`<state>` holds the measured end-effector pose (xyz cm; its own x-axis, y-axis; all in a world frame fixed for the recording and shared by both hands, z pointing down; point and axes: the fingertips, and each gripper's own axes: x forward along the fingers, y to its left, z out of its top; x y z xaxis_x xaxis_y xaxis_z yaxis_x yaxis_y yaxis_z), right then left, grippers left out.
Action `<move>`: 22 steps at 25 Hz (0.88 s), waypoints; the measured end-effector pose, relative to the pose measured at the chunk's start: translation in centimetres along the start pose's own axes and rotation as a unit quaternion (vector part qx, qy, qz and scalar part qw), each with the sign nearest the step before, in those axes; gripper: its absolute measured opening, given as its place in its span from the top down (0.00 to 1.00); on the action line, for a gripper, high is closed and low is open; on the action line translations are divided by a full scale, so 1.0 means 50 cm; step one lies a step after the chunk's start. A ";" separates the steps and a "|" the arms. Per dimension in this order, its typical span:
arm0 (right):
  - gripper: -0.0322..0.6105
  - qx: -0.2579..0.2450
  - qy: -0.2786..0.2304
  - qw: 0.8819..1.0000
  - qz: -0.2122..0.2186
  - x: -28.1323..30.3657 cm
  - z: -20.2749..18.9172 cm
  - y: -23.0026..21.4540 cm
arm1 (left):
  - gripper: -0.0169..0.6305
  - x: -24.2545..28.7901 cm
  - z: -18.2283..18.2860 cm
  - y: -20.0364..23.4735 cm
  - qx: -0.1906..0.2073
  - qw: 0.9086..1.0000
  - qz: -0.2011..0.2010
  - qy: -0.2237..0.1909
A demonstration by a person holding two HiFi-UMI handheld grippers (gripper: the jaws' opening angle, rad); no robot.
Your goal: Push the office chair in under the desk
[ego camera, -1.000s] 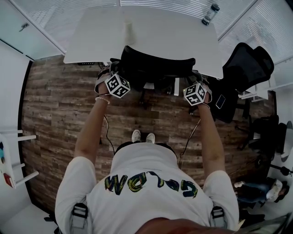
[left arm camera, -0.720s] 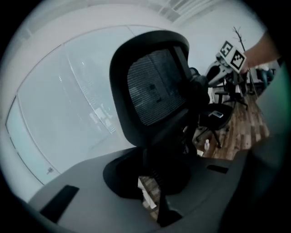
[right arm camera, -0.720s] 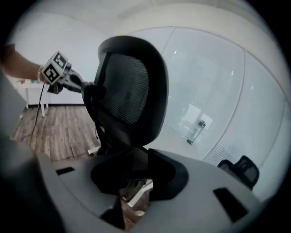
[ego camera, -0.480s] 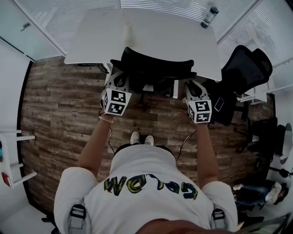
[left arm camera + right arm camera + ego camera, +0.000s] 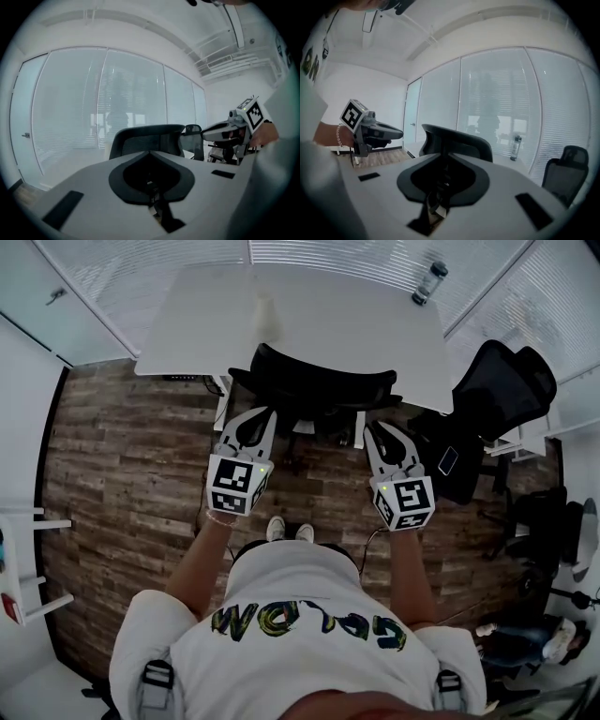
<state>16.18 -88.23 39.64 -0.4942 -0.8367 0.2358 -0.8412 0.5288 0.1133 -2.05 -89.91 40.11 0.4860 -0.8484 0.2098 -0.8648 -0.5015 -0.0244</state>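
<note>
The black office chair stands with its seat under the white desk; its backrest shows ahead in the left gripper view and the right gripper view. My left gripper hangs in the air a little short of the backrest's left side, shut and empty. My right gripper hovers short of its right side, also shut with nothing in it. Both sets of jaws have just been closing, with nothing between them. Neither gripper touches the chair. Each gripper camera sees the other: the right gripper and the left gripper.
A second black chair stands at the desk's right end, with dark gear beside it. A bottle sits on the desk's far right corner. Glass walls with blinds close off the far side. The person's feet rest on the wooden floor.
Both grippers have drawn back from the chair's backrest toward the person, risen and rolled so their marker cubes face up. Their jaws have closed. The chair has stayed put.
</note>
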 end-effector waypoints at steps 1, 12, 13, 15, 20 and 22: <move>0.86 0.000 -0.004 1.000 0.003 -0.006 0.009 0.009 | 0.96 -0.009 0.009 -0.008 -0.002 1.000 -0.003 -0.006; 0.87 0.009 -0.044 0.999 0.024 -0.070 0.102 0.082 | 0.96 -0.073 0.094 -0.078 -0.012 0.998 -0.021 -0.057; 0.87 0.008 -0.046 0.999 0.026 -0.074 0.109 0.087 | 0.96 -0.078 0.098 -0.083 -0.013 0.998 -0.023 -0.059; 0.87 0.004 -0.048 0.998 0.028 -0.080 0.120 0.097 | 0.96 -0.086 0.103 -0.089 -0.015 0.998 -0.026 -0.062; 0.88 -0.002 -0.056 0.998 0.029 -0.082 0.136 0.103 | 0.96 -0.090 0.105 -0.089 -0.019 0.997 -0.025 -0.065; 0.88 -0.002 -0.058 0.998 0.027 -0.081 0.138 0.102 | 0.96 -0.090 0.106 -0.088 -0.018 0.997 -0.025 -0.065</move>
<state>12.38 -83.10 32.62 -0.5604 -0.8183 0.1279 -0.8124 0.5731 0.1074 0.24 -84.79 34.11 0.5395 -0.8380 0.0819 -0.8415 -0.5400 0.0184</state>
